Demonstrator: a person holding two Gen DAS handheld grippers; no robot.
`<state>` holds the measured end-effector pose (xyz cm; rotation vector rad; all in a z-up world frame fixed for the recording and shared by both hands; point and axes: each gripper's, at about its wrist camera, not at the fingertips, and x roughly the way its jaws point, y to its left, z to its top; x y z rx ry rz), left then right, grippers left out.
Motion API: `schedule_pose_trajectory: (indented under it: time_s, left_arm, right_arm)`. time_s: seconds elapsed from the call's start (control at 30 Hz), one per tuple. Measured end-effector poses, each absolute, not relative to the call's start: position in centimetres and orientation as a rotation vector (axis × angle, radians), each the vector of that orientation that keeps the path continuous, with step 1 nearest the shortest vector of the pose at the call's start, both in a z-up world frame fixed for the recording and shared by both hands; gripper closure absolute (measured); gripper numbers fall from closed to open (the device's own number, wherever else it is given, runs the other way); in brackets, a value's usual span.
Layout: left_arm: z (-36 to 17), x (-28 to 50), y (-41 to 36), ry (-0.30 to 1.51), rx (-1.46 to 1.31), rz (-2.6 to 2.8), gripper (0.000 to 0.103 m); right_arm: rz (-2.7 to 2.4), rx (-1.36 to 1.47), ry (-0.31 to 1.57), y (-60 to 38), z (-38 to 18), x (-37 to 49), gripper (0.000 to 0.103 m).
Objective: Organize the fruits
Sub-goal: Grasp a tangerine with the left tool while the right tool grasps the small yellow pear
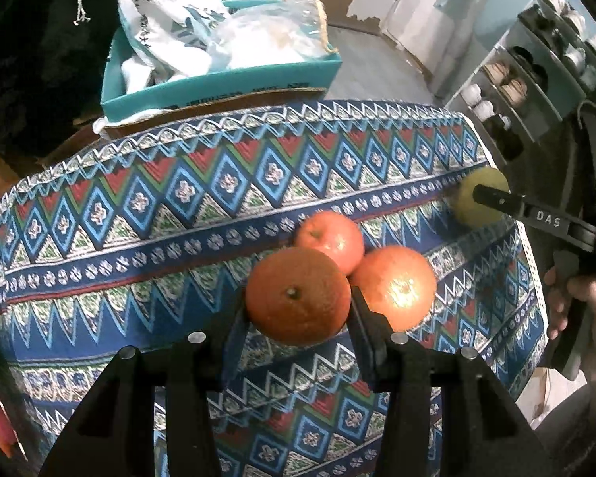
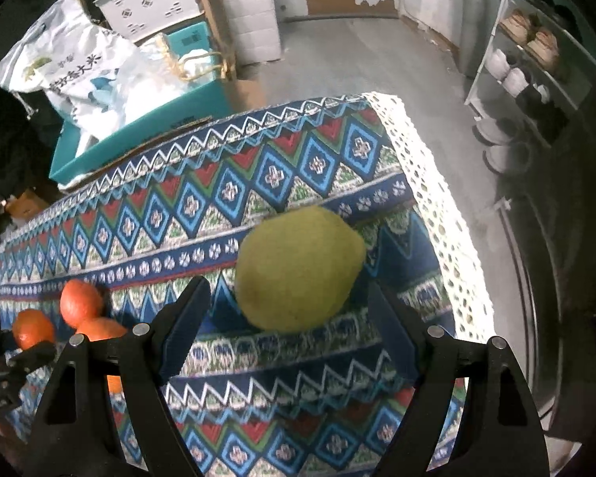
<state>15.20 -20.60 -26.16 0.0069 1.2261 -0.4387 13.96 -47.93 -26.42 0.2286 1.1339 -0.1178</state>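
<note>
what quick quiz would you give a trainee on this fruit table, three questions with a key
1. True or false: the left gripper is shut on an orange.
2. Which fruit sits between the right gripper's jaws? A) pear B) banana C) grape
3. How many orange-coloured fruits lie loose on the tablecloth behind the held one?

Key: 1 true. 2 A; the jaws stand apart from it. 3 two: one farther back, one to its right.

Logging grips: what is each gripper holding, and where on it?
Left gripper clamps an orange by its sides. Right gripper holds nothing; pear unpinched.
</note>
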Motion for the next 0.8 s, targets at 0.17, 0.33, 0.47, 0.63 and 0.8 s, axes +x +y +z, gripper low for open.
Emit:
schedule_pose_trajectory:
  time_s: [0.17, 0.33, 0.47, 0.63, 0.8]
  left_arm:
    - [-26.1, 15.6, -20.1, 1.227, -0.01, -0.424, 0.055]
    - [-26.3, 15.6, -19.9, 1.234, -0.015, -0.419, 0.055]
    - [-26.2, 15.5, -19.9, 1.232, -0.009, -0.424, 0.055]
    - [-25.8, 15.3, -19.9, 1.229, -0.015, -0.424, 0.055]
    - [-24.6, 14.9, -19.7, 1.207, -0.018, -0.427, 0.055]
  right_arm:
    - [-0.119, 0.208, 1.151, -48.0, -27.7, 15.3, 0.021]
    - [-0.119, 0.222, 1.183, -48.0, -28.9, 15.9, 0.022]
    - [-0.132, 0.21, 1.169, -48.1, -28.9, 15.8, 0.034]
    - [-0.12, 0.167, 1.162, -47.8, -28.4, 15.4, 0.034]
    - [-0.099, 0.11, 1.151, -46.1, -27.5, 14.5, 0.034]
